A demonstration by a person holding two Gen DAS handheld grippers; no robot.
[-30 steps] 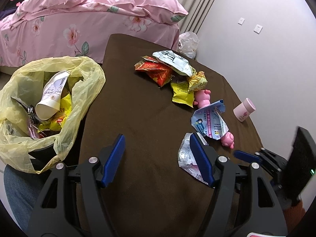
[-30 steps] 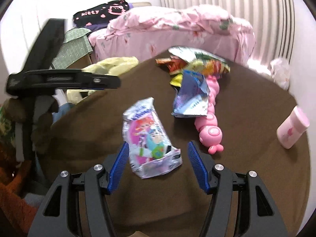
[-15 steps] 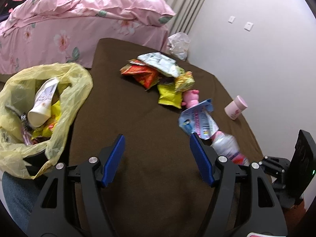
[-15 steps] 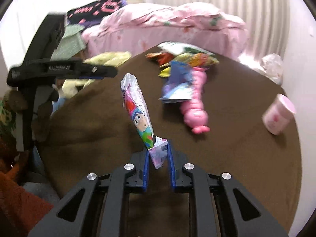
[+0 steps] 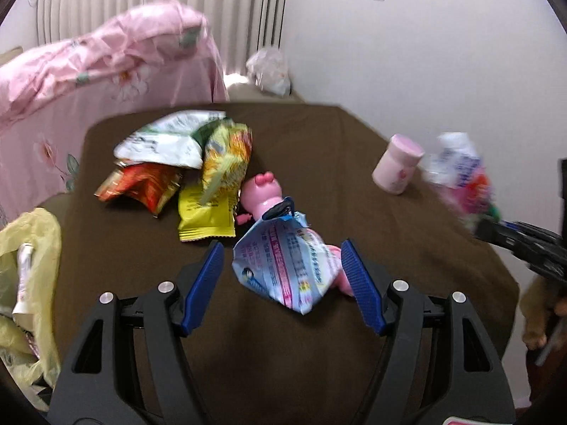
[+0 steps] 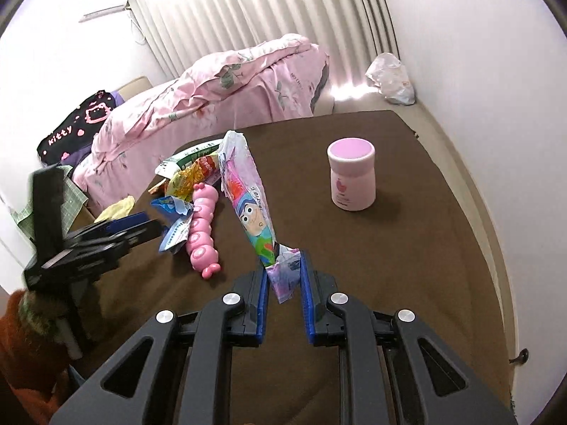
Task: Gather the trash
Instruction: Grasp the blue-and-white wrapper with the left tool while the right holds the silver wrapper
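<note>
- Two grippers work here: your right gripper [image 6: 283, 285] pinches the cartoon snack wrapper [image 6: 248, 194] by its corner, lifted clear of the brown table [image 6: 407, 248]; carry it steadily toward the yellow trash bag [image 5: 32, 248].
- Your left gripper [image 5: 281, 279] stands wide around the blue-and-white wrapper [image 5: 283, 265], seemingly not touching; avoid the pink caterpillar toy [image 5: 264, 194].

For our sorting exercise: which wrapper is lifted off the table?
The cartoon-printed wrapper, pinched in the right tool; the other wrappers lie flat on the brown table.
</note>
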